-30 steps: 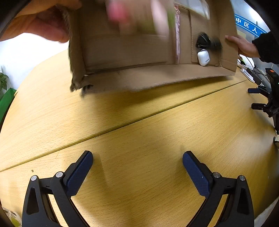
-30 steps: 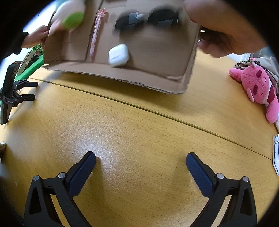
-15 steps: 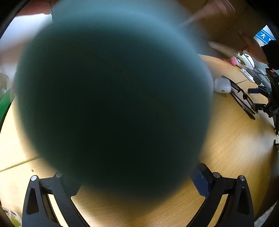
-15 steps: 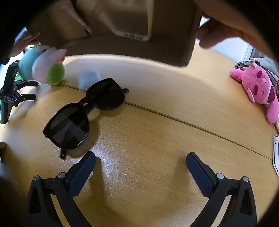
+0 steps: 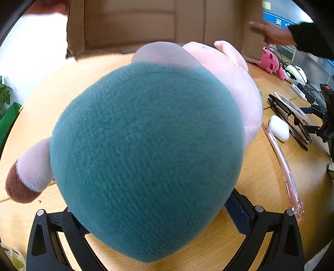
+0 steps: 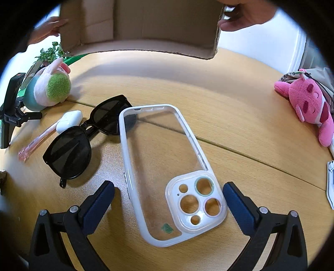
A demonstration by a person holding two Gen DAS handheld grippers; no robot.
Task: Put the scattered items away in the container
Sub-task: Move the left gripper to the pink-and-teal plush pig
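Tipped out a second ago: brown cardboard box now held up off the round wooden table by a person's two hands, empty side showing, where a second before everything sat inside it. Scattered as a result: teal and pale-pink plush toy with a green tuft landed right against the left gripper, filling most of that view and lying between spread jaws, not pinched. Clear white-rimmed phone case flat on the table, camera end lying between the wide-open jaws of the right gripper, untouched. Black sunglasses just left of the case, one lens tucked under its far corner; small white earbud case touching the frame; thin pink transparent stick beside it. Means the tidying starts from zero, probably with nothing to collect into until the box is set down.
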